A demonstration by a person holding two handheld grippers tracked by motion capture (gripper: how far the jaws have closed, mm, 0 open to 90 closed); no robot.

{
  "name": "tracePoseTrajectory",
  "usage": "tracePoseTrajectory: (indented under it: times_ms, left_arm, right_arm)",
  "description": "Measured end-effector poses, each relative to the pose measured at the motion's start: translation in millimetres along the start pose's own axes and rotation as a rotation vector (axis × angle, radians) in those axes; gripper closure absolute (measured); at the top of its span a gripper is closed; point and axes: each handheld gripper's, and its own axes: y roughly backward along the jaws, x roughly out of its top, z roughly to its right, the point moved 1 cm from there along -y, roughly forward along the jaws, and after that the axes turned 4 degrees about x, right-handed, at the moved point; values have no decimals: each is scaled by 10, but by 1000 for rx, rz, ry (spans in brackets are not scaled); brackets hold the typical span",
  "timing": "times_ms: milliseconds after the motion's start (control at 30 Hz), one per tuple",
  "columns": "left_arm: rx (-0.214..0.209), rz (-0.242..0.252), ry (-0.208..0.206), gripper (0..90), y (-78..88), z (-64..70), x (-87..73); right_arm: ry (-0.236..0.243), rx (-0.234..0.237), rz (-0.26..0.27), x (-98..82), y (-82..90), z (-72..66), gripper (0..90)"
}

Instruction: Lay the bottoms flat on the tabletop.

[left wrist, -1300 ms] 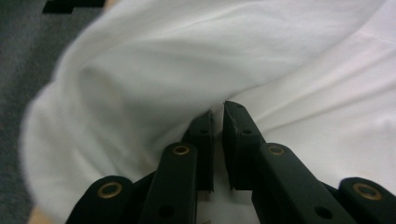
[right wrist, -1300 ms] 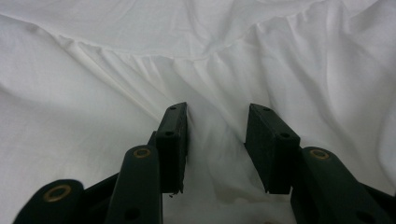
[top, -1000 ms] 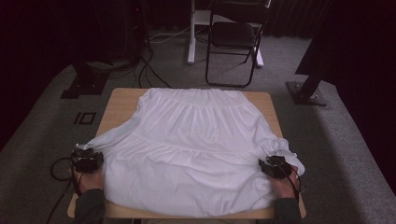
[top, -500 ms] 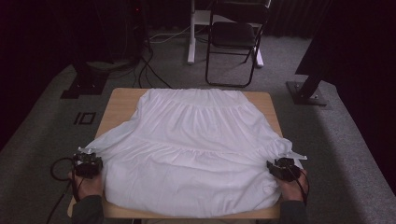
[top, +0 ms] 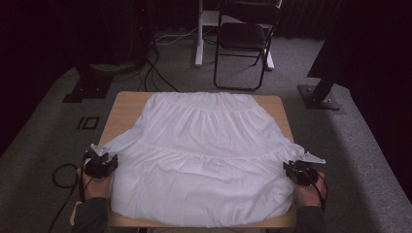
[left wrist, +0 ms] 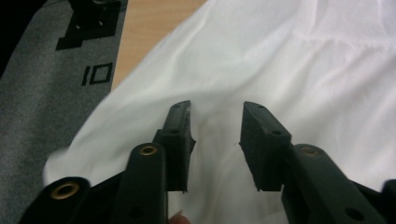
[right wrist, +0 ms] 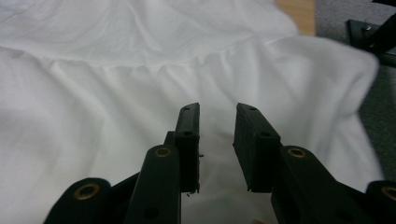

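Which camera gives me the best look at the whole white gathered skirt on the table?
The high view: it takes in the whole white gathered fabric skirt, spread flat over the light wooden table, waistband at the far edge. The left gripper view shows a blurred side edge of it; the right gripper view shows a gathered seam and a side edge.

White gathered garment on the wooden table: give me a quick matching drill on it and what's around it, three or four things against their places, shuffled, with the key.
Things:
1. white gathered cloth garment
2. black folding metal chair
3. left gripper
4. right gripper

Places:
A. on the grey carpet beyond the table's far edge
B. at the garment's right side edge, jaws apart
C. spread flat over most of the light wooden table
D. at the garment's left side edge, jaws apart

Pairs: 1-C, 2-A, 3-D, 4-B
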Motion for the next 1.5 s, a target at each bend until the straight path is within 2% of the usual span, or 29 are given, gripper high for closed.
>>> tracePoseTrajectory:
  times_ms: [133, 267, 300, 367, 433, 467, 533, 600, 633, 667, 733, 900, 1033, 1167, 1367, 1500]
  left_arm:
    - [-14, -28, -21, 573, -210, 50, 85]
    - [-11, -62, -6, 559, -395, 54, 103]
    - [-11, -62, -6, 564, -395, 54, 103]
    - [5, -54, 53, 611, -447, -18, 86]
    - [24, -54, 85, 713, -458, -92, 74]
    - [24, -54, 85, 736, -458, -92, 74]
    - [52, -60, 144, 767, -461, -186, 46]
    - [69, -57, 164, 770, -447, -204, 20]
    - [69, -57, 164, 770, -447, -204, 20]
    - [94, -56, 155, 770, -428, -181, 2]
    - [105, -54, 149, 766, -408, -163, -17]
    - [81, -52, 146, 701, -361, -172, -62]
    - [72, -41, 123, 699, -265, -151, -163]
    - [45, -49, 120, 698, -201, -154, -210]
    - [35, -64, 90, 690, -95, -150, -288]
    - [24, -62, 87, 688, -40, -164, -344]
  right_arm:
    - [-22, -12, -17, -34, -74, 92, 675]
    - [-31, 0, -34, -101, -170, 113, 672]
    - [-31, 0, -34, -101, -170, 113, 672]
    - [-30, 2, -44, -135, -216, 116, 674]
    - [-30, 1, -51, -152, -236, 123, 678]
    - [-30, 1, -51, -152, -236, 123, 678]
    - [-37, 2, -52, -171, -240, 142, 679]
    - [-39, 6, -47, -179, -240, 153, 678]
    - [-39, 6, -47, -179, -240, 153, 678]
    - [-38, 7, -47, -179, -239, 159, 674]
    - [-38, 8, -48, -180, -239, 162, 667]
    - [-38, 25, -52, -192, -225, 182, 637]
    - [-41, 13, -57, -217, -193, 173, 635]
    - [-46, 16, -65, -240, -162, 166, 629]
    - [16, 9, -114, -294, -42, 150, 579]
    - [19, 7, -115, -376, 73, 173, 576]
